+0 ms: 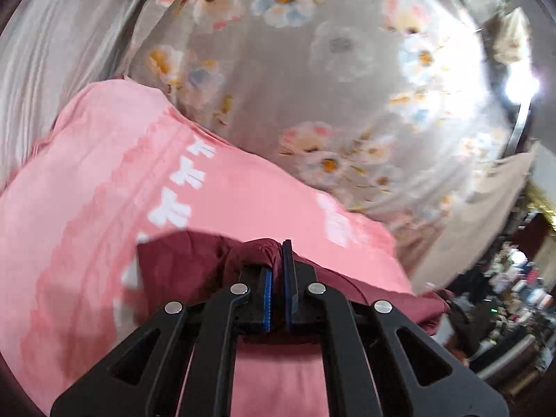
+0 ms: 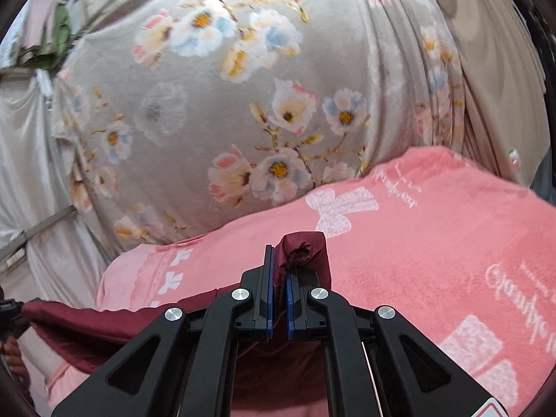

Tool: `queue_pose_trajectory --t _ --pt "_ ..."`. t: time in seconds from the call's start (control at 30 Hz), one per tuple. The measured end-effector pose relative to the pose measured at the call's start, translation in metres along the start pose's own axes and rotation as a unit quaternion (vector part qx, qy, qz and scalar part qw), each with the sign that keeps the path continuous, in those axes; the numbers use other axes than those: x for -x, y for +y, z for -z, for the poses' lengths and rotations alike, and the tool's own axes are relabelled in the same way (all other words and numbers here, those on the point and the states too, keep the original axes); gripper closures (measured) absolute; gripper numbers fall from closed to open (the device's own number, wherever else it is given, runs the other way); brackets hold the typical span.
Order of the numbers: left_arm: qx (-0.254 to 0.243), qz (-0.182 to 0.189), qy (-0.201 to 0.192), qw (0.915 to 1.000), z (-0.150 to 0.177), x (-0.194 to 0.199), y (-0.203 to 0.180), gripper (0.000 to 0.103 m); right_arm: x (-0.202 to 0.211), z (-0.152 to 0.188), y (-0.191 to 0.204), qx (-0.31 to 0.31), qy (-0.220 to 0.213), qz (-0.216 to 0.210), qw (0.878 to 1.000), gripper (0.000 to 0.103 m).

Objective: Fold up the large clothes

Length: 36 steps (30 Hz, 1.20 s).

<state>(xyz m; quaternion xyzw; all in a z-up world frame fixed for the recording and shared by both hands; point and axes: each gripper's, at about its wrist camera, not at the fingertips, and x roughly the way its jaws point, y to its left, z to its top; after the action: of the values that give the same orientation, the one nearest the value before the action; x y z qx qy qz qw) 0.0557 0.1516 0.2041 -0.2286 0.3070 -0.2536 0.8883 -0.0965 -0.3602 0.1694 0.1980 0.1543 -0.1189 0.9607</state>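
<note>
A dark maroon garment is stretched between both grippers above a pink blanket. My left gripper is shut on a bunched edge of the garment, whose cloth bulges over the blue pads. My right gripper is shut on another corner of the maroon garment, which sticks up past the fingertips. From there the cloth runs down and left in the right wrist view to the far left edge, where the other gripper and a hand show.
The pink blanket with white bows and script covers the bed. A grey floral cover lies behind it, and a grey curtain hangs at the left. A cluttered room lies to the right in the left wrist view.
</note>
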Motion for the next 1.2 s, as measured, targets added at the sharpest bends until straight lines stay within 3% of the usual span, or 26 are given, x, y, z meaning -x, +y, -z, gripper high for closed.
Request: queue_pose_trajectory --t 0.07,0.2,0.37,0.5,0.63,0.7,0.8,0.93,1.0,1.03,1.07,1.13,1.2 --pt "-0.011 -0.053 0.005 0.9985 -0.011 -0.045 -0.001 0.099 -0.051 0.001 -0.008 -0.012 0.033 0.012 0.999 0.098" --pt "-0.039 -0.158 0.030 0.9862 -0.011 -0.123 0.013 0.099 -0.137 0.021 -0.019 -0.018 0.098 0.044 0.994 0.098" --pt "-0.030 -0.218 0.093 0.9709 0.010 -0.194 0.059 0.097 -0.202 0.050 -0.033 -0.022 0.156 0.072 0.985 0.098" --pt "-0.041 -0.244 0.140 0.9588 0.031 -0.240 0.087 0.097 -0.224 0.061 -0.037 -0.020 0.175 0.066 0.982 0.088" --pt "-0.034 -0.226 0.132 0.9645 0.039 -0.247 0.099 0.096 -0.214 0.050 -0.048 -0.061 0.150 0.026 0.986 0.071" --pt "-0.029 -0.209 0.122 0.9698 0.034 -0.236 0.097 0.094 -0.193 0.038 -0.056 -0.091 0.114 0.001 0.989 0.057" --pt "-0.034 -0.185 0.096 0.9775 0.022 -0.212 0.090 0.085 -0.167 0.026 -0.059 -0.092 0.080 -0.003 0.993 0.052" --pt "-0.042 -0.176 0.059 0.9817 0.004 -0.184 0.077 0.068 -0.148 0.025 -0.031 -0.015 0.083 0.007 0.996 0.052" --pt "-0.041 -0.191 0.038 0.9800 -0.004 -0.176 0.074 0.048 -0.150 0.033 -0.011 0.025 0.100 0.004 0.995 0.052" --pt "-0.045 -0.214 0.023 0.9756 -0.007 -0.173 0.072 0.013 -0.152 0.038 -0.001 0.042 0.108 0.002 0.993 0.052" --pt "-0.054 -0.247 -0.008 0.9676 -0.010 -0.166 0.068 0.005 -0.156 0.044 0.009 0.061 0.117 -0.001 0.991 0.052" --pt "-0.082 -0.273 -0.031 0.9579 -0.014 -0.159 0.059 0.006 -0.164 0.056 0.029 0.093 0.134 -0.006 0.986 0.053" --pt "-0.089 -0.268 -0.013 0.9593 -0.015 -0.162 0.053 0.008 -0.175 0.066 0.047 0.108 0.156 -0.023 0.982 0.053"
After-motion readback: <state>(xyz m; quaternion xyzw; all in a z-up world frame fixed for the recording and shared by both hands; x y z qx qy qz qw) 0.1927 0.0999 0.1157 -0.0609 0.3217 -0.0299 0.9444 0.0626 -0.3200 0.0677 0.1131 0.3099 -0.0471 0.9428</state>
